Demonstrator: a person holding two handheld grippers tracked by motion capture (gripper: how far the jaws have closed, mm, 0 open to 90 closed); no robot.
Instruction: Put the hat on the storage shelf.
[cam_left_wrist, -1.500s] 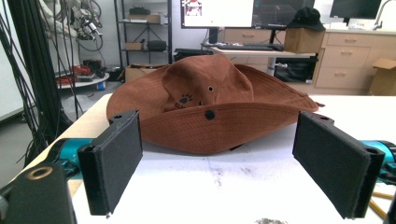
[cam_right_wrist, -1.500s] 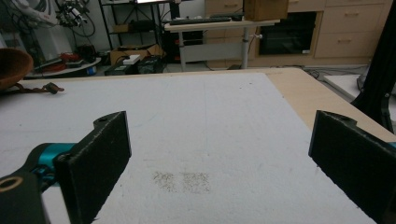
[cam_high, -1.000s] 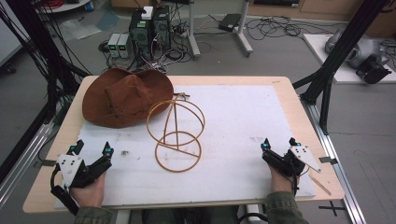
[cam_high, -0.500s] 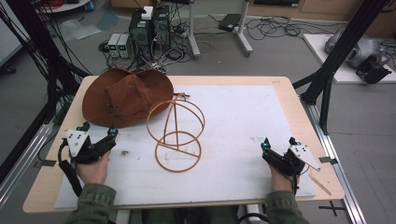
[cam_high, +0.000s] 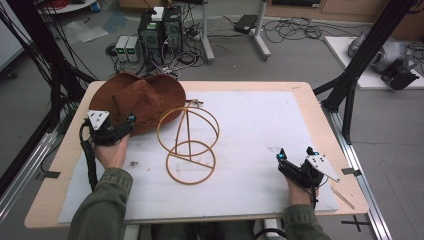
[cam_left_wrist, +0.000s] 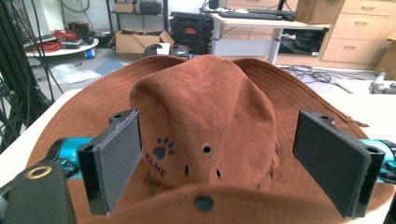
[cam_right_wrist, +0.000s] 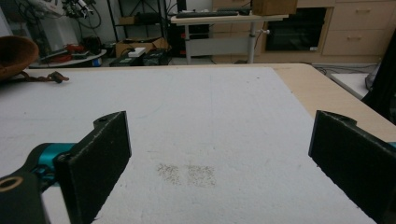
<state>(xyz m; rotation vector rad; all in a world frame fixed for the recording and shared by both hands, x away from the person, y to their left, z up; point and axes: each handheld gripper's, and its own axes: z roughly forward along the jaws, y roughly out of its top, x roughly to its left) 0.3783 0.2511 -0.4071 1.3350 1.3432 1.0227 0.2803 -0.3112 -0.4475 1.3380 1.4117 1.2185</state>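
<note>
Black, flat-padded jaws of the left gripper (cam_left_wrist: 219, 163) stood wide apart, one on each side of the crown of a rust-brown, wide-brimmed fabric hat (cam_left_wrist: 205, 121), holding nothing. In the left gripper view the brim ran under the jaws, though whether they touched it was hard to tell. A small paw print and a few eyelets marked the crown.

From above, the left gripper (cam_high: 131, 120) sat at the hat's (cam_high: 142, 97) near edge, at the far left of the white foam sheet (cam_high: 260, 115) covering the light wooden table (cam_high: 320, 107). Just beside the hat stood an orange wire frame of hoops (cam_high: 189, 140).

The right gripper (cam_high: 295, 153), jaws likewise wide and empty, rested low over the bare sheet (cam_right_wrist: 196, 121) near the front right corner, well apart from the frame.
</note>
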